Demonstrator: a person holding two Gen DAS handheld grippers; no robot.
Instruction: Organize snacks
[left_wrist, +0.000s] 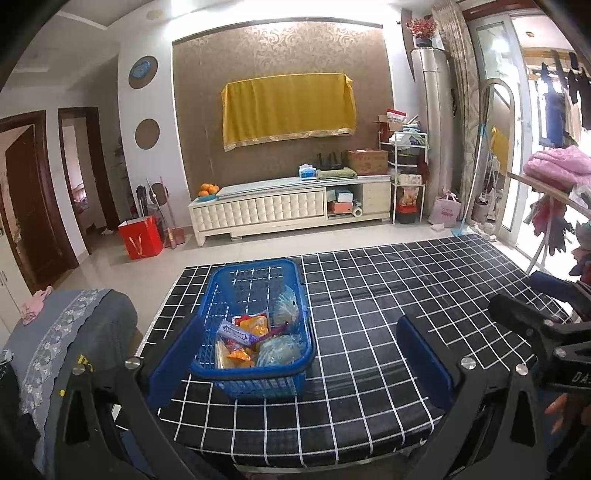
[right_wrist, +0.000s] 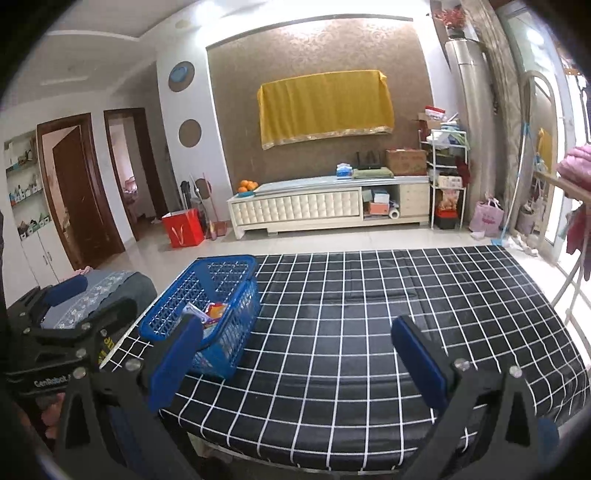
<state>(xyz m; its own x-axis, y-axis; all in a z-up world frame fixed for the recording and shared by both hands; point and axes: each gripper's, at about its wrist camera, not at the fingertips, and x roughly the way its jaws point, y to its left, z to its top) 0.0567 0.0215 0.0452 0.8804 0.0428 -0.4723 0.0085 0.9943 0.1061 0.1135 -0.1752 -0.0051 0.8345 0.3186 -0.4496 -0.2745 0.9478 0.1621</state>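
Blue basket (left_wrist: 255, 328) of snack packets (left_wrist: 247, 332) sits near my table's (left_wrist: 388, 314) left edge. Both my left tool (left_wrist: 301, 358) and right tool (right_wrist: 297, 354) gape wide, empty; "GenRobot" lettering shows on the left tool's body.

A basket (left_wrist: 258, 325) stands on the worktop (left_wrist: 406, 314), toward its left side, and snack packets (left_wrist: 255, 332) lie heaped in its near half. The worktop right of the basket is bare. Left of the worktop, just beside it, sits a covered seat (left_wrist: 66, 332). Beyond the far edge lies open floor, then a low cabinet (left_wrist: 288, 210) against the far wall, with a bowl of oranges (left_wrist: 208, 192) on its left end and a cardboard box (left_wrist: 367, 162) on its right. A bag (left_wrist: 141, 238) stands on the floor left of the cabinet.
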